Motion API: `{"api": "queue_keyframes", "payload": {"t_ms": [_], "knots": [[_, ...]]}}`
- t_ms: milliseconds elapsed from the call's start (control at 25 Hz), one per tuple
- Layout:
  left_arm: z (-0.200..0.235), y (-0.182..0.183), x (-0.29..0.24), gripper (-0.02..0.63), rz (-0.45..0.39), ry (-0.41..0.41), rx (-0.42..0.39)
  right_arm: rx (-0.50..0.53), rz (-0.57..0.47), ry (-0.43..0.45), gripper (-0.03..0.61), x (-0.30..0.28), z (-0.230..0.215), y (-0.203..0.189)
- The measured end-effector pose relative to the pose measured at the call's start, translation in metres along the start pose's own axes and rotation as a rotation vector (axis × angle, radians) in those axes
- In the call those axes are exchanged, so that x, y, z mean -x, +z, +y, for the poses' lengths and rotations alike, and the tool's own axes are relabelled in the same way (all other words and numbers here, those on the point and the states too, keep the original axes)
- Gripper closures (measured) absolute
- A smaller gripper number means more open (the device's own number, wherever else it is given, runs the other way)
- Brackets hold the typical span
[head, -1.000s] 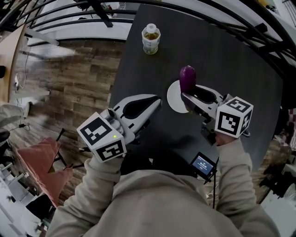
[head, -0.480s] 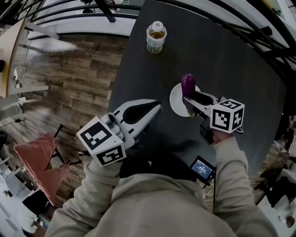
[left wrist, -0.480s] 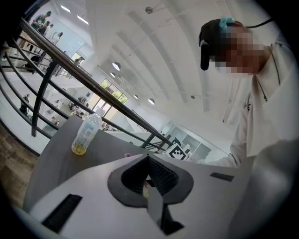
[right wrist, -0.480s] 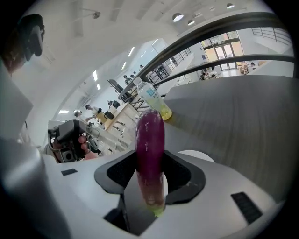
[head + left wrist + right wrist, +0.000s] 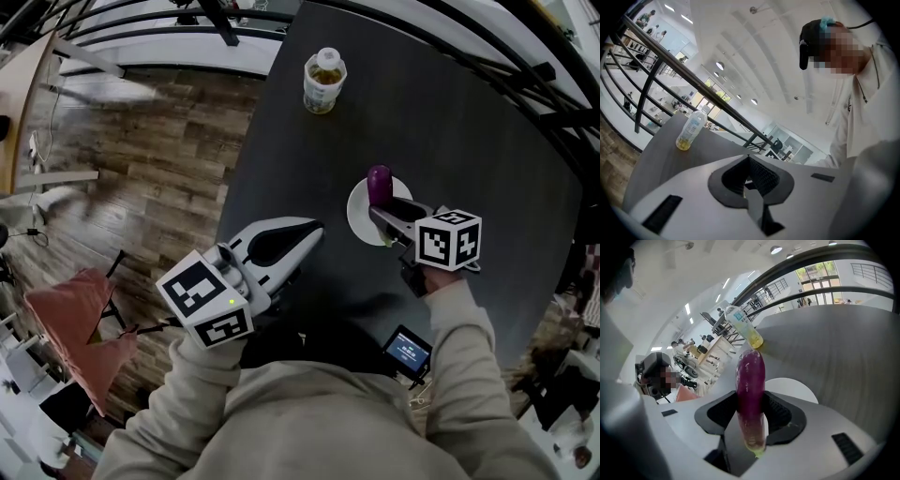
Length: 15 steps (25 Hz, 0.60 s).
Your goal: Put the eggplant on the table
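Observation:
A purple eggplant (image 5: 379, 183) stands upright between the jaws of my right gripper (image 5: 383, 208), just above a white plate (image 5: 360, 217) on the dark table (image 5: 459, 122). In the right gripper view the eggplant (image 5: 751, 390) runs lengthwise between the pads with its green stem end nearest the camera; the right gripper (image 5: 751, 416) is shut on it, and the plate (image 5: 799, 391) lies right behind. My left gripper (image 5: 314, 228) hovers over the table's left edge, shut and holding nothing. In its own view the left gripper (image 5: 748, 157) has its tips touching.
A bottle (image 5: 323, 80) of yellow drink stands at the far side of the table; the bottle (image 5: 690, 130) shows in both gripper views. A small device with a lit screen (image 5: 406, 350) sits at the near edge. Wooden floor and a red seat (image 5: 75, 323) lie to the left.
My right gripper has come down with the eggplant, closer to the white plate. The left gripper has barely shifted.

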<state>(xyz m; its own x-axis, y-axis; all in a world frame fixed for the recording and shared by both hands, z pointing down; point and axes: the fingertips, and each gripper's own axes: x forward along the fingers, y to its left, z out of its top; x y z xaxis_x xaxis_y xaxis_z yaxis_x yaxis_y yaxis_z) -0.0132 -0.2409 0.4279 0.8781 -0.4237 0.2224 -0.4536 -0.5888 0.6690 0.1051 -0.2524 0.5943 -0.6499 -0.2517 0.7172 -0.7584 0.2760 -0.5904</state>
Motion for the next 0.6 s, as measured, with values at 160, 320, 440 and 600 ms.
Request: {"api": "queue_keyframes", "payload": {"t_ms": [160, 320, 440, 600], "knots": [[0.0, -0.002, 0.002, 0.607, 0.002, 0.001, -0.001, -0.019, 0.02, -0.013, 0.383, -0.006, -0.008, -0.006], [-0.002, -0.003, 0.002, 0.607, 0.005, -0.003, -0.009, -0.026, 0.057, -0.037, 0.383, -0.012, -0.017, -0.014], [-0.001, -0.006, 0.003, 0.607, 0.005, 0.001, -0.006, -0.041, 0.083, -0.058, 0.383, -0.017, -0.022, -0.02], [0.0, -0.007, 0.004, 0.607, 0.007, 0.003, -0.003, -0.063, 0.112, -0.076, 0.383, -0.023, -0.028, -0.026]]}}
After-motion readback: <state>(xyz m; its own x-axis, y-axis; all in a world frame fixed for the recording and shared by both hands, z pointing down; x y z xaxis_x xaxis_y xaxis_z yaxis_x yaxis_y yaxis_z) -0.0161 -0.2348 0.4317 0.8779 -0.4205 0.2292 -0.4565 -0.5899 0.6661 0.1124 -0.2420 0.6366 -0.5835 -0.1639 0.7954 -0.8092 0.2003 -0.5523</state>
